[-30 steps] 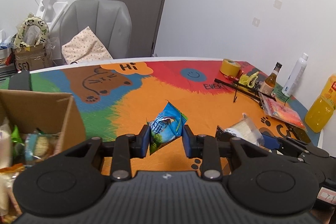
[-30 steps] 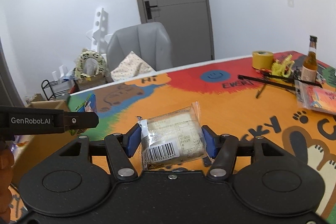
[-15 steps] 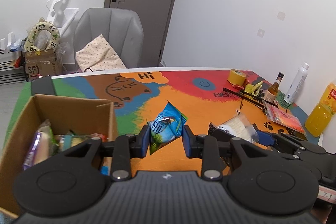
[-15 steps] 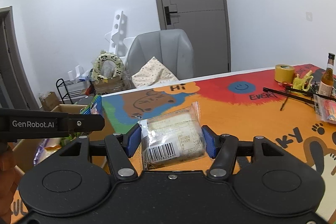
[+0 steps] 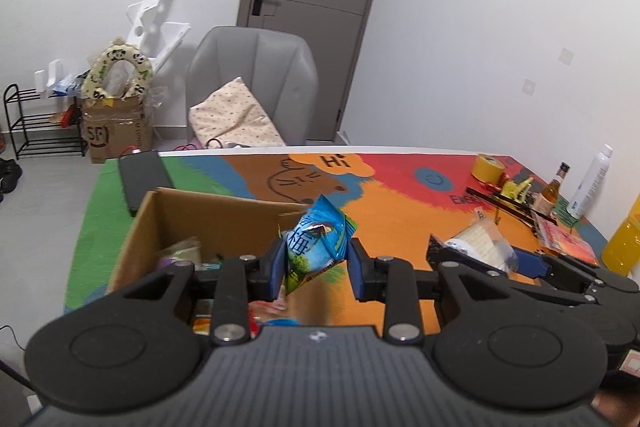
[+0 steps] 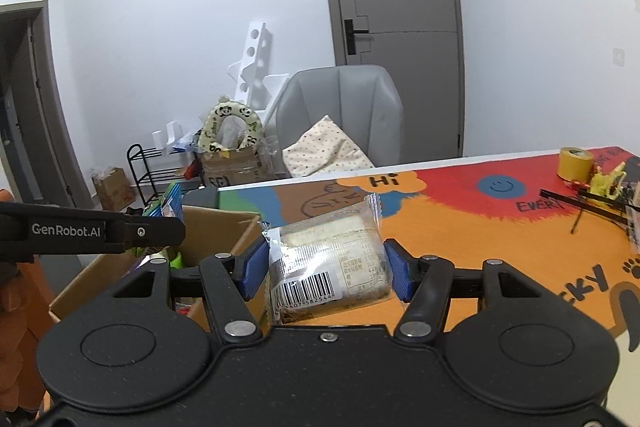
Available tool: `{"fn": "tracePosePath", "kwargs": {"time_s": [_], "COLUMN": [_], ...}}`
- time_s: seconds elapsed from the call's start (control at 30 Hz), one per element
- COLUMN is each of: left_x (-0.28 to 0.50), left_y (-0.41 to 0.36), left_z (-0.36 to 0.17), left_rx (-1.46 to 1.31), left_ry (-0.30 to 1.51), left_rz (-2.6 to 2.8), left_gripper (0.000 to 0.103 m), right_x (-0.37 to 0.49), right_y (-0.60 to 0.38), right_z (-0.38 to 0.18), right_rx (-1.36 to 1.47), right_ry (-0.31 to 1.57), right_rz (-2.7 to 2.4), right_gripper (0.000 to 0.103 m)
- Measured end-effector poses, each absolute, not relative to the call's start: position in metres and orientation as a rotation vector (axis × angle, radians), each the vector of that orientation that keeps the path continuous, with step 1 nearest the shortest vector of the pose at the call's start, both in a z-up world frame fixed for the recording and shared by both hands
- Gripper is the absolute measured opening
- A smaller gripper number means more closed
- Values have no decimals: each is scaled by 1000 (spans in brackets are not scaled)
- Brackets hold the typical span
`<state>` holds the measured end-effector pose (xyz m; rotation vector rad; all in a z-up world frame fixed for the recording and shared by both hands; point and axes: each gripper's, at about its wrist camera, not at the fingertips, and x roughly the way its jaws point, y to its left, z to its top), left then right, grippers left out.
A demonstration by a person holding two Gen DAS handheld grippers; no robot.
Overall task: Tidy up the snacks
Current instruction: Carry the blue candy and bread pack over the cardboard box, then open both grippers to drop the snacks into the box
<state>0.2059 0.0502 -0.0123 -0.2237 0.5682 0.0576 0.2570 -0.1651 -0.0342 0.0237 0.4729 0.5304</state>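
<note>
Left wrist: packet (image 5: 318,245) between tool (image 5: 316,265) pads.

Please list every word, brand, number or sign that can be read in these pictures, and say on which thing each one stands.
"GenRobot.AI": left gripper, on its side.
"Hi": table mat, orange cloud.
"EVER", cut off: same mat, below the smiley face.
"SF": cardboard carton on the floor.
"梅": blue snack packet.
Barcode digits, nutrition print: clear-wrapped snack; too small to read reliably.
Bottle labels: blurred.
</note>
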Motion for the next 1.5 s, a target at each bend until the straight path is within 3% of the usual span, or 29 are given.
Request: {"fn": "tracePosePath", "kwargs": {"time_s": [0.57, 0.9, 1.07, 1.27, 1.33, 1.5], "left_x": [225, 222, 215, 209, 207, 207], "left_y": [110, 141, 155, 165, 166, 160], "left_z": [-28, -33, -32, -32, -33, -35], "left_rx": [-271, -327, -354, -364, -366, -352], "left_ry": [615, 618, 611, 617, 616, 621], "left_rz": [72, 116, 140, 161, 155, 146], "left_gripper": [33, 53, 55, 66, 76, 80], "right_x": [267, 272, 271, 270, 267, 261], "right_y": [-97, -70, -59, -55, -59, -76], "right_z": [-27, -29, -27, -30, -29, -30], "right_rx": [-44, -84, -75, -62, -61, -51], "right_ry": [477, 512, 519, 536, 527, 508], "right_rz": [597, 616, 645, 642, 633, 600], "right_gripper": [58, 58, 59, 72, 73, 84]}}
